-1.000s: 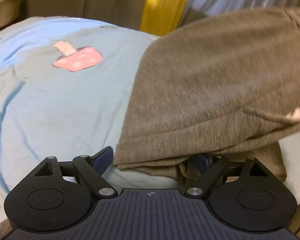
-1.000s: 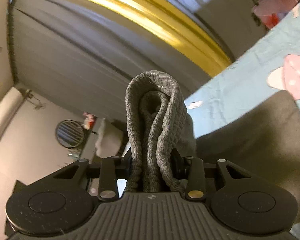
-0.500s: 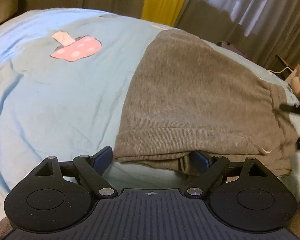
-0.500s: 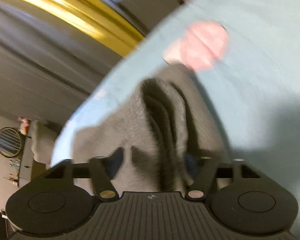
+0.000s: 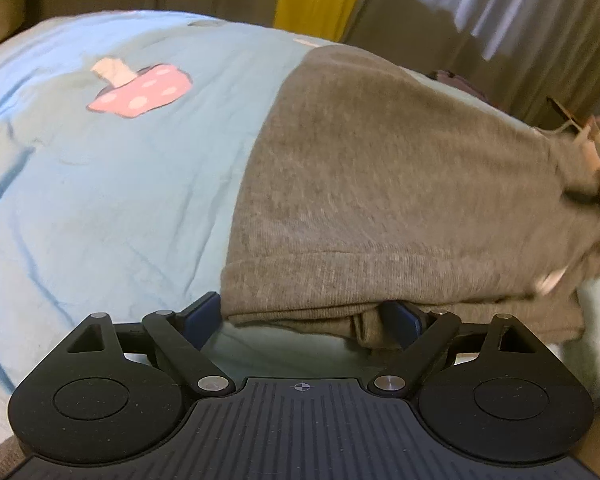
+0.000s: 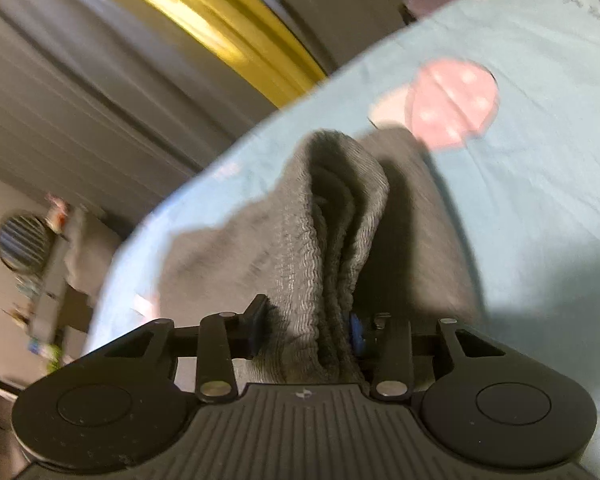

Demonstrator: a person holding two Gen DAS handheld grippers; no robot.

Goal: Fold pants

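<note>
since a moment ago the right gripper [image 6: 306, 320] has swung the bunched waistband down toward the bed [image 5: 100, 200]. it grips the grey pants [image 5: 400, 200] tightly, while the left gripper [image 5: 304, 316] sits spread wide at their folded edge.

left gripper [image 5: 302, 318]: black, ribbed, silver screws | fingers [image 5: 202, 314]: blue pads; right gripper [image 6: 308, 326]: alike

Grey knit pants [image 5: 400, 184] lie folded, layers stacked, on bedsheet [image 5: 100, 184].
</note>
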